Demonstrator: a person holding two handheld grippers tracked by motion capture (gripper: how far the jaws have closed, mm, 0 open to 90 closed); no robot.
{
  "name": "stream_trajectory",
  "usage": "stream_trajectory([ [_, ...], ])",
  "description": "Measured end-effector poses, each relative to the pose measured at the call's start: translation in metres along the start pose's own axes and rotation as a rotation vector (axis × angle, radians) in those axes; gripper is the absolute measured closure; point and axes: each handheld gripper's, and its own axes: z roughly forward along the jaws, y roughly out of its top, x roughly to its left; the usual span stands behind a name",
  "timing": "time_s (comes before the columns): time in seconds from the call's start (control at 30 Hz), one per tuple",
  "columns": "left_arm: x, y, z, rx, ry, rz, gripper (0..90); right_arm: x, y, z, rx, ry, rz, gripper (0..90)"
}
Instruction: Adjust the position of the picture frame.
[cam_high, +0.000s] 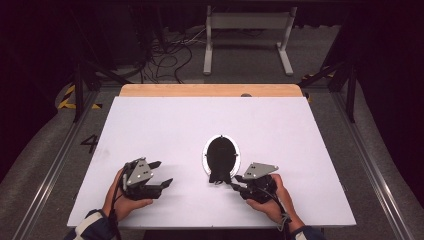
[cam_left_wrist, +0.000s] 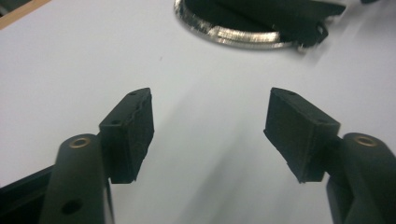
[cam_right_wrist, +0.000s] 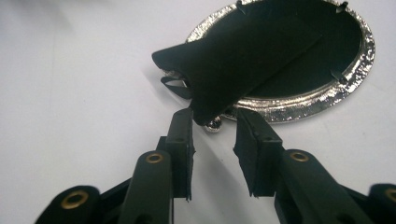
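Right, here we are at the white table (cam_high: 165, 125), and the action sits around an oval silver-rimmed frame (cam_high: 220, 155) lying flat near the middle, with a black velvet backing (cam_right_wrist: 243, 51) resting across it, its near corner hanging over the rim toward the person.

The right tool (cam_high: 238, 182) is right up at that near end. In the right gripper view its jaws stand a little apart, one on each side of the backing's overhanging corner and a small silver knob (cam_right_wrist: 214, 123) at the frame's near edge. The pads do not look pressed on anything, so I call it open with the corner just at its tips. Whether the left pad grazes the velvet I cannot tell.

The left tool (cam_high: 159, 175) is out to the left, apart from the frame, jaws wide and nothing between them; in the left gripper view the frame's rim lies beyond its tips, far and to the right.

The step in hand, as I judge it, is settling that backing squarely into the frame. To do it well, nudge or pinch just the velvet corner, not the metal rim, and keep the tool low and level so the frame does not skate across the smooth table. The left tool could come in and steady the far rim while the right one works.
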Motion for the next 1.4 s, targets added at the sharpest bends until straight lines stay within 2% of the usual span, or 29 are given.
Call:
stream_trajectory([
  [0.07,0.002,-0.01,-0.005,0.008,0.006,-0.012,23.6,-0.001,0.0,0.0,0.02,-0.002,-0.001,63.6],
  [0.17,0.003,-0.021,-0.008,0.044,0.005,-0.037,15.7,-0.002,0.001,0.0,0.022,-0.001,0.008,59.8],
  [0.23,0.003,-0.027,-0.01,0.073,0.012,-0.047,10.2,-0.002,0.0,0.003,0.041,0.003,0.006,57.6],
  [0.37,0.005,-0.026,-0.01,0.052,0.003,-0.063,6.8,-0.002,0.0,0.007,0.059,0.011,0.013,54.6],
  [0.63,0.007,-0.028,-0.009,0.074,0.015,-0.058,6.5,-0.003,0.001,0.015,0.086,0.029,0.024,60.2],
  [0.7,0.007,-0.028,-0.009,0.073,0.015,-0.062,6.5,-0.004,0.001,0.016,0.082,0.032,0.022,60.4],
  [0.73,0.007,-0.028,-0.009,0.074,0.013,-0.062,6.5,-0.005,0.001,0.016,0.079,0.043,0.015,64.1],
  [0.83,0.007,-0.03,-0.008,0.083,0.011,-0.059,6.6,-0.007,0.001,0.017,0.067,0.056,0.025,66.1],
  [1.03,0.006,-0.032,-0.01,0.088,0.008,-0.069,6.9,-0.007,0.003,0.019,0.076,0.067,0.0,69.1],
  [1.27,0.006,-0.033,-0.011,0.084,0.003,-0.07,7.2,-0.011,0.003,0.021,0.056,0.11,0.039,68.4],
  [1.3,0.006,-0.033,-0.011,0.089,0.004,-0.068,7.2,-0.013,0.003,0.021,0.051,0.121,0.051,68.2],
  [1.33,0.005,-0.033,-0.011,0.094,0.004,-0.065,7.2,-0.016,0.001,0.021,0.037,0.146,0.088,68.0],
  [1.4,0.005,-0.033,-0.01,0.099,0.008,-0.071,7.5,-0.017,0.001,0.021,0.036,0.154,0.098,67.8],
])
